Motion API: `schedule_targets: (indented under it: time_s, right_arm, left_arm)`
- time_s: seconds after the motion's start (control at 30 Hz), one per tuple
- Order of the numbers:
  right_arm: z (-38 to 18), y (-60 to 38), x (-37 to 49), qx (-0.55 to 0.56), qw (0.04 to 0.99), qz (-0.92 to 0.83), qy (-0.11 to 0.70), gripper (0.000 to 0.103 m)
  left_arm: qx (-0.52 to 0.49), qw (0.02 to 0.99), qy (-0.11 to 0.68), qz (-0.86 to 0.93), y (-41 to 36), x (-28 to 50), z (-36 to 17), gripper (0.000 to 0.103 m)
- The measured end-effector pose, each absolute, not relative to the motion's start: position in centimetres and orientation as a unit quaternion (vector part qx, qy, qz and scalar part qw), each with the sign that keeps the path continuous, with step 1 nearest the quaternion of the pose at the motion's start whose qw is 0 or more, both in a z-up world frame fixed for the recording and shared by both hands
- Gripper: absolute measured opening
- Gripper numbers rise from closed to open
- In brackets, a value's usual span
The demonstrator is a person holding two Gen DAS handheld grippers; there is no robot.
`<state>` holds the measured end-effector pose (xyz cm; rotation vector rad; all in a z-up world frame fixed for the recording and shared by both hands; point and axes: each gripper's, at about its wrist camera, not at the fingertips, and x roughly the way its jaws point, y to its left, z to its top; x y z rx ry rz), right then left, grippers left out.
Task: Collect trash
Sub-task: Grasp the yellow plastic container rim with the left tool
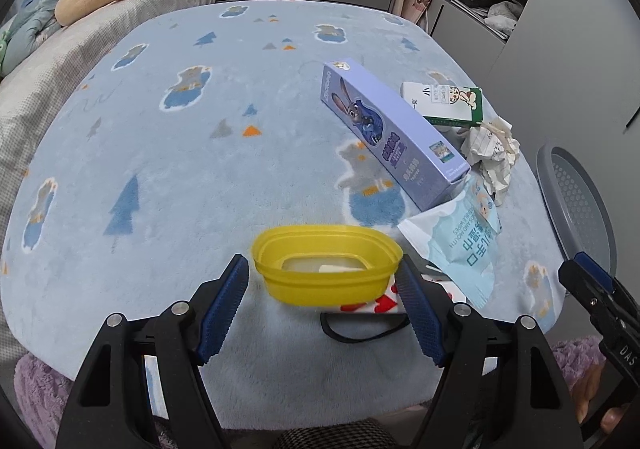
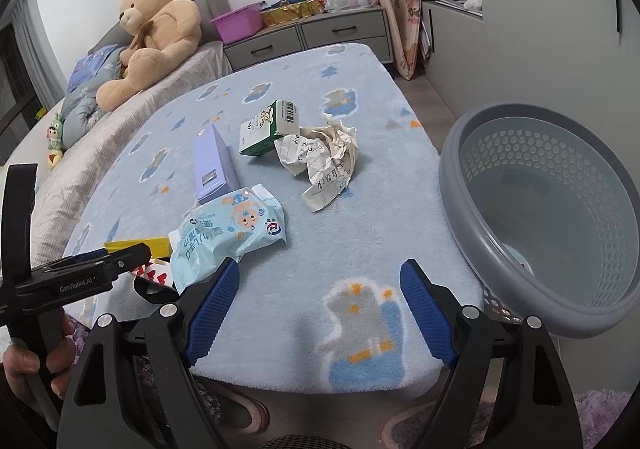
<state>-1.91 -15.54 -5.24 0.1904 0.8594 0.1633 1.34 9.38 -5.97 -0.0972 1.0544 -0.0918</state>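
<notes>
In the left wrist view the left gripper (image 1: 324, 301), black with blue ribbed pads, points down at a fluffy light-blue blanket (image 1: 168, 153) printed with bears and little trees, its jaws spread and clamping nothing. Between the two pads sits a shallow yellow plastic oval tub (image 1: 326, 267), open side up; whether the pads touch its sides cannot be told, though the right pad lies just beside its rim. Under the tub lie a white card with red hearts (image 1: 380, 303) and a black loop of cord (image 1: 360, 331). Beyond, a long lilac cardboard box with a cartoon rabbit (image 1: 388, 133) lies aslant, its near end touching a pale-blue wet-wipes packet (image 1: 464, 245). Behind the box are a green-and-white carton (image 1: 444, 103) and a crumpled wad of white paper (image 1: 492, 153). At the right edge shows the rim of a grey perforated plastic basket (image 1: 576, 205). In the right wrist view the right gripper (image 2: 320, 309) hangs over the near edge of the blanket, jaws released and wide, only bare blanket between them. The basket stands just right of it, off the blanket's edge and tilted toward the camera. The wipes packet lies near the left pad, the paper wad farther off, against the carton. A hand (image 2: 36, 361) grips the other tool at lower left.
</notes>
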Motion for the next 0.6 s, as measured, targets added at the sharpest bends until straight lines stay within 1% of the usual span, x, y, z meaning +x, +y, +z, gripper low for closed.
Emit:
schedule_targets:
  time_s: [0.33,0.6]
  right_arm:
    - [-5.36,-15.52,-1.92,0.091,0.901,0.079,0.418,0.081]
    - [-5.43,-15.23,-1.87,0.088,0.9,0.08,0.42,0.081]
  left_arm:
    - [-0.071,0.854,0.512,-0.059,9.71,2.51,-6.81,0.072]
    - [-0.072,0.862,0.497,-0.066,10.04,2.17,-6.1,0.07]
